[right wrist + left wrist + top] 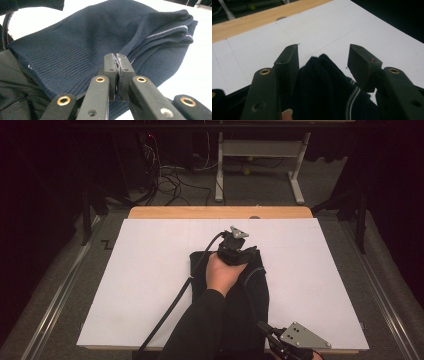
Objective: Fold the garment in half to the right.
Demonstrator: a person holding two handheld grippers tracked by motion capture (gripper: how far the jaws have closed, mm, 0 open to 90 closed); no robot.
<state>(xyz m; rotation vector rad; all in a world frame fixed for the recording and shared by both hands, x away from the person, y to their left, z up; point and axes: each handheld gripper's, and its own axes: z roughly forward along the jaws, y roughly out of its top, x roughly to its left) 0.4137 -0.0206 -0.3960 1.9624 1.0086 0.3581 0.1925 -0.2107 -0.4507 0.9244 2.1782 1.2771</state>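
Over navy sweater (235, 285): left claw (323, 60) spread wide; right claw (116, 68) pressed together, pinching its hem.

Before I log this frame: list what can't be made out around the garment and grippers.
- High view: the dark garment, near part hidden by the sleeve.
- High view: right hand-held gripper, cut off by the bottom edge.
- Right gripper view: whether the pressed-together jaws pinch fabric; the fingertips hide it.

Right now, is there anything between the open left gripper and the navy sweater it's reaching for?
Nothing visible. The left gripper has its jaws spread, and a fold of the navy sweater already rises between them. Only bare white table cover lies beyond.
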